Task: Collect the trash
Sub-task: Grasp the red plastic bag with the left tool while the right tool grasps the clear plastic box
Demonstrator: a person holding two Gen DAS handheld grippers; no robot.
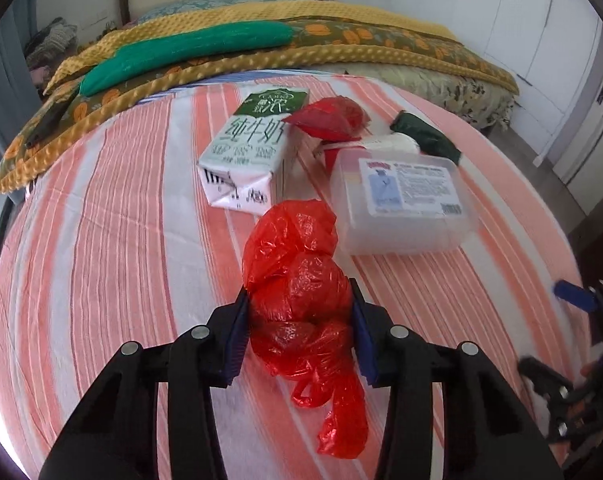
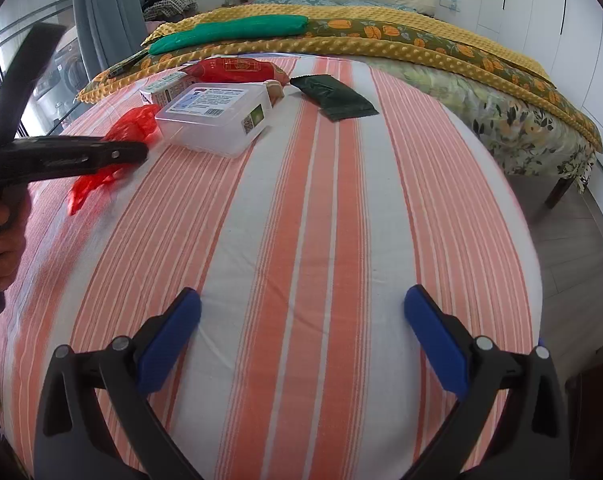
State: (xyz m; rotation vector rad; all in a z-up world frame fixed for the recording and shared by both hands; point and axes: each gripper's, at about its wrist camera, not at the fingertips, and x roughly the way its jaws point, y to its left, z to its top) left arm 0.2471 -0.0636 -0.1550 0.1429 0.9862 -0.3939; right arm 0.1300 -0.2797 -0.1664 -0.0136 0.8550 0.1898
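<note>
item, held: red plastic bag [image 1: 301,300], thin crinkled glossy film, bunched into knotted lobes with a loose tail trailing toward me. my left gripper [image 1: 299,322] has its two blue ribbed pads closed against the bag's sides, one on each flank, the bag filling the gap. it sits at the near edge of the clear plastic box [image 1: 401,204], just in front of it on the striped sheet [image 1: 121,260].

landmark: clear plastic box, rectangular, rounded corners, translucent walls, white and blue printed label on the lid.

left of the box, nearly touching: milk carton [image 1: 249,148], squashed cardboard brick, white and green print, folded end facing me.

behind the box: red wrapper [image 1: 329,116], shiny, puffed, pointed at one corner.

behind and right of the box: dark green pouch [image 1: 425,136], matte, flat, oblong.

under the box: striped sheet, woven cotton, orange and white bands, stretched over a rounded surface.

far beyond the box: yellow dimpled blanket [image 1: 341,20] with a long green cushion [image 1: 189,48] across it.

my right gripper [image 2: 301,320]: blue smooth pads spread wide apart, holding nothing, over bare sheet well on the near side of the box.
</note>
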